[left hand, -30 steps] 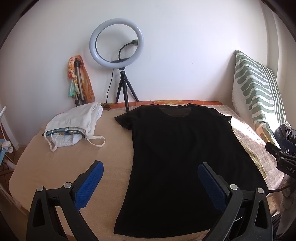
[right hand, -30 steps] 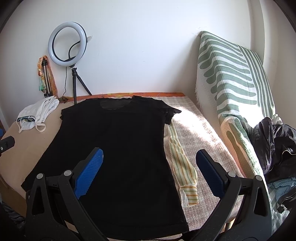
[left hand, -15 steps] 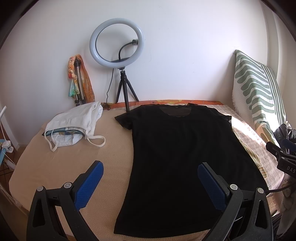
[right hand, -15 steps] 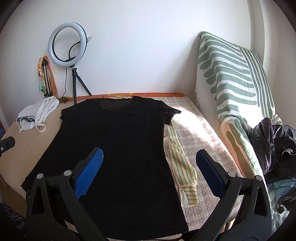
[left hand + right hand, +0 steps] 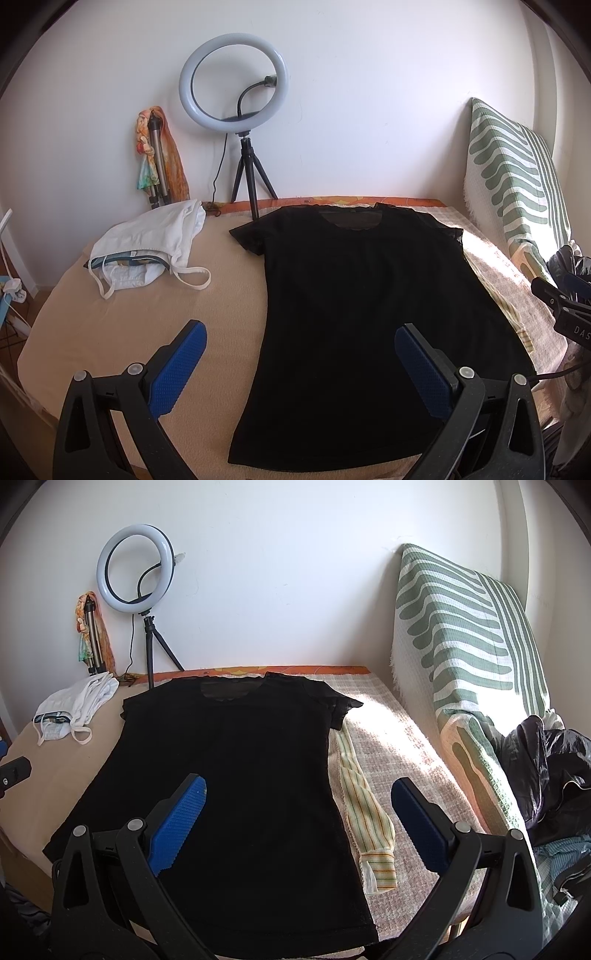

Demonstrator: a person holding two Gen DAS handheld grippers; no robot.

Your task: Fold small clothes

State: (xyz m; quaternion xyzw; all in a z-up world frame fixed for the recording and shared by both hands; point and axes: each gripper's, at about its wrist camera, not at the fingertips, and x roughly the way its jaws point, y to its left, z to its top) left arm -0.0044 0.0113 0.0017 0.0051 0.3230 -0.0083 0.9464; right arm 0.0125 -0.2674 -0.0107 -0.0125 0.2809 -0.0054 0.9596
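Note:
A black short-sleeved T-shirt (image 5: 354, 295) lies spread flat on the bed, neck toward the wall; it also shows in the right wrist view (image 5: 229, 760). My left gripper (image 5: 299, 354) is open and empty, held above the shirt's lower left hem. My right gripper (image 5: 299, 819) is open and empty, held above the shirt's lower right edge. Part of the right gripper (image 5: 561, 306) shows at the right of the left wrist view.
A folded white garment (image 5: 147, 243) lies at the bed's back left. A ring light on a tripod (image 5: 236, 110) stands by the wall. A striped cloth strip (image 5: 365, 812) lies right of the shirt. A green-striped cushion (image 5: 461, 657) and dark clothes (image 5: 546, 768) sit at right.

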